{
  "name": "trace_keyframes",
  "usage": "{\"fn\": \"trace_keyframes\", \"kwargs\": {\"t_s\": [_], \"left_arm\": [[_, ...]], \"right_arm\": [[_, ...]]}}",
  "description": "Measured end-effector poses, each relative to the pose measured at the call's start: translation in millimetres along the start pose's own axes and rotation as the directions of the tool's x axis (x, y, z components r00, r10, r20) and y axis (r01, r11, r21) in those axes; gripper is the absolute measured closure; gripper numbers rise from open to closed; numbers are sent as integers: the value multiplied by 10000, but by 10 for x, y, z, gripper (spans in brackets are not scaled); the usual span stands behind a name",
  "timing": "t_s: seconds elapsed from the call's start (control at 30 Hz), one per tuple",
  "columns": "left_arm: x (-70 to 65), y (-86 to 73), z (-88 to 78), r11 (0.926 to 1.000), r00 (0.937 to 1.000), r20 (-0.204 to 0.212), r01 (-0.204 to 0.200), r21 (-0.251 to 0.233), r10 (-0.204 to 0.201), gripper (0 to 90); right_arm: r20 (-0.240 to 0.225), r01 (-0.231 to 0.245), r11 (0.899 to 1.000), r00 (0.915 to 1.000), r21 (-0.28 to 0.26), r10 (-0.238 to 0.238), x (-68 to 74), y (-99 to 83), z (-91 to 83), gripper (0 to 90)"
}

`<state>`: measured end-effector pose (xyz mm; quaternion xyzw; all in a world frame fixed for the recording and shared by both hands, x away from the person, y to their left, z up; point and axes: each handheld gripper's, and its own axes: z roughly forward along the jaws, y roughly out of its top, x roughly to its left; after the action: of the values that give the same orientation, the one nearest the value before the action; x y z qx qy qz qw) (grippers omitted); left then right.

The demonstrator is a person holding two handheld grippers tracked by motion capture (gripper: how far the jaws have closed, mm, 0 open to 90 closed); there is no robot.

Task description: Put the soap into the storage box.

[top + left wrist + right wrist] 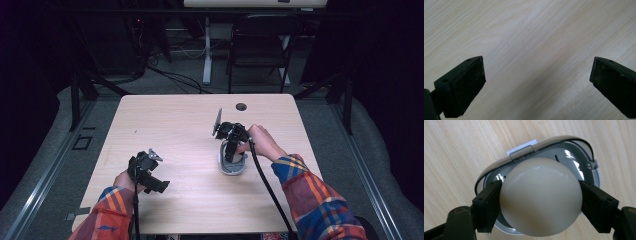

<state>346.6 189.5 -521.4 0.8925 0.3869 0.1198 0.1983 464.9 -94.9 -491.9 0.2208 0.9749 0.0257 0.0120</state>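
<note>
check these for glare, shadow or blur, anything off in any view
High view: dark surroundings, evenly lit table. Left gripper view: soft diagonal shadow across the wood between the open left gripper. Right gripper view: bright glare patches on the metal holder behind the egg; right gripper sharp.

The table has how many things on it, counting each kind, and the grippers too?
Grippers: 2, the left gripper open over bare wood, the right gripper shut on the egg.
White egg: 1, between its fingers.
Silver oval dish: 1, under the egg.
Total: 4.
</note>
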Motion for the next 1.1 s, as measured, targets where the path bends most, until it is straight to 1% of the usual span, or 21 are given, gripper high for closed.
{"fn": "trace_keyframes", "kwargs": {"t_s": [0.13,0.17,0.23,0.33,0.37,0.4,0.47,0.63,0.7,0.77,0.87,0.93,0.97,1.0,1.1], "left_arm": [[-1,0,-2,10000,10000,-10,-17,12,17,2],[-1,0,-2,10000,10000,-16,-12,2,12,2],[0,0,1,10000,10000,-10,2,8,-2,2],[-4,3,5,10000,10000,-28,-35,45,36,2],[-6,3,5,10000,10000,-26,-35,40,36,2],[-4,2,4,10000,10000,-19,-34,34,34,2],[0,0,2,10000,10000,-2,-25,40,25,2],[1,0,7,10000,10000,8,-13,59,13,2],[-6,3,9,10000,10000,0,-22,64,22,2],[-10,2,10,10000,10000,-2,-45,68,45,2],[-7,0,7,10000,10000,-1,-39,71,39,2],[-8,1,11,10000,10000,1,-41,63,41,2],[-8,1,10,10000,10000,-2,-43,66,43,2],[-8,1,9,10000,10000,-6,-40,69,40,2],[-10,2,9,10000,10000,-10,-32,58,33,2]], "right_arm": [[38,-17,10000,10000,64,16,6,0,40,229],[41,-46,10000,10000,1,46,7,-1,52,228],[80,22,9999,10000,151,-23,7,7,50,228],[154,77,9998,9999,167,-80,9,17,66,228],[164,58,9998,9998,199,-61,10,20,69,228],[130,2,9999,9999,112,-3,10,18,80,228],[162,25,9998,9999,204,-28,4,22,82,227],[80,-145,9997,9999,203,144,-6,16,100,225],[121,-235,9995,9997,209,232,-13,10,105,222],[133,-300,9995,9995,-78,301,-13,-8,76,219],[185,-409,9987,9990,-301,414,6,-43,14,185],[150,-342,9989,9993,-334,347,8,-71,-32,154],[145,-303,9984,9994,-474,311,9,-90,-55,144],[115,-384,9972,9992,-642,392,18,-111,-83,142],[207,-286,9956,9993,-889,305,32,-177,-188,124]]}}
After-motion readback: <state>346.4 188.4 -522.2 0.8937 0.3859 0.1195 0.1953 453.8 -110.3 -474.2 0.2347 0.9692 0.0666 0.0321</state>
